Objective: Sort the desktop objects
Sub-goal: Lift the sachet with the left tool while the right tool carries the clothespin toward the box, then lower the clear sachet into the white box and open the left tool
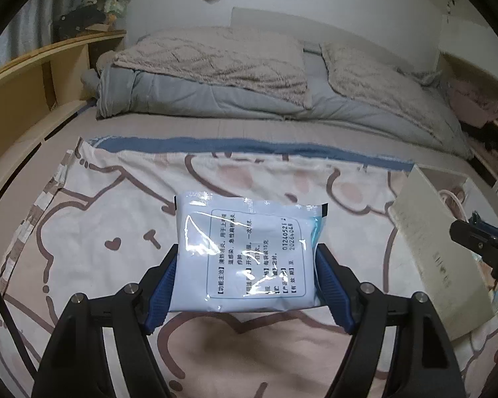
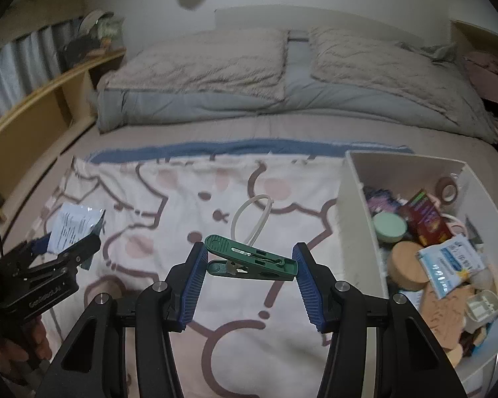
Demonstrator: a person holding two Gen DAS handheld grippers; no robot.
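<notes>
Gripping a white medicine sachet point(image 1: 245, 252) lengthwise toward twelve o'clock, the left gripper point(image 1: 245, 262) hangs over the cartoon blanket point(image 1: 99, 219); the right gripper point(image 2: 249, 265) clamps a green clothespin point(image 2: 250, 258) crosswise, nine-to-three.
</notes>
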